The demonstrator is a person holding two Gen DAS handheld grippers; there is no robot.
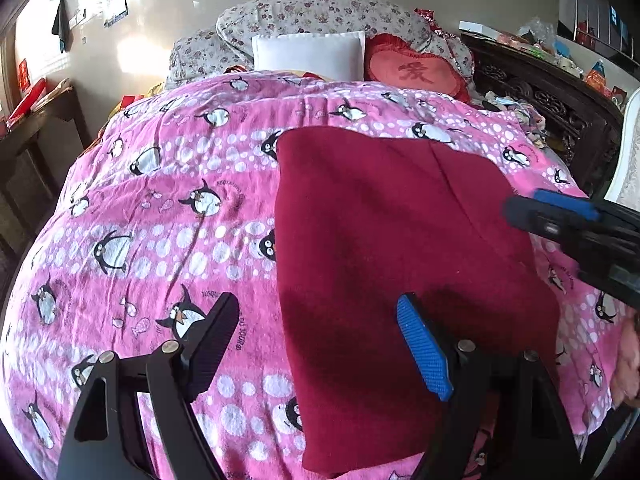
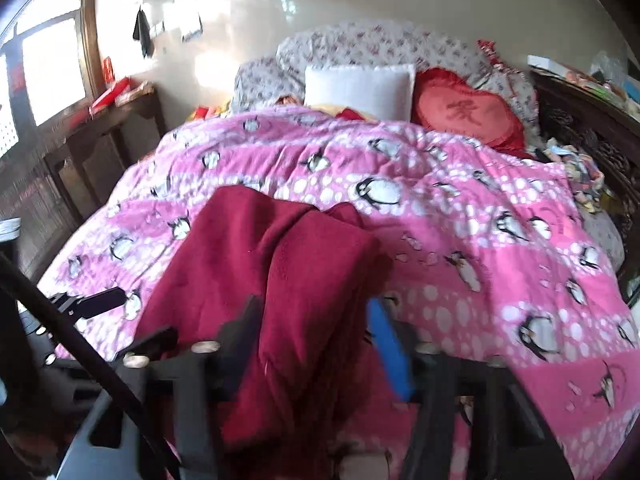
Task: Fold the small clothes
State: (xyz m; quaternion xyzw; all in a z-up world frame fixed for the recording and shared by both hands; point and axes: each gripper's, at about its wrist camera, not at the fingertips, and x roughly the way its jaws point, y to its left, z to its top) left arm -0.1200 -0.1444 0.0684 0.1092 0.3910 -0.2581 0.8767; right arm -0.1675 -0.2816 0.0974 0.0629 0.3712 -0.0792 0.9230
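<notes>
- Dark red garment (image 1: 400,248) spread on the pink penguin quilt (image 1: 160,220), right of the bed's middle, already lying as a rough rectangle with one lengthwise crease.
- Looks like a soft knit or fleece: light, limp, nothing fragile, likely to sag and drape from any pinch point rather than hold a line.
- Nap probably clings to the quilt a little — dragging may bunch both layers.
- Best taken at an edge or corner, both layers pinched together, so the fold travels flat.
- Left gripper (image 1: 320,344) spread wide and empty, black finger over the quilt, blue-padded finger over the garment's near part; cannot tell whether either touches the cloth.
- Right gripper (image 2: 312,340), blurred in its own view, with a raised bundle of the red cloth between black finger and blue pad — seems clamped on it, the fabric lifted off the quilt and hanging in loose folds.
- White pillow (image 1: 310,56) and red cushion (image 1: 412,70) well apart at the headboard end.
</notes>
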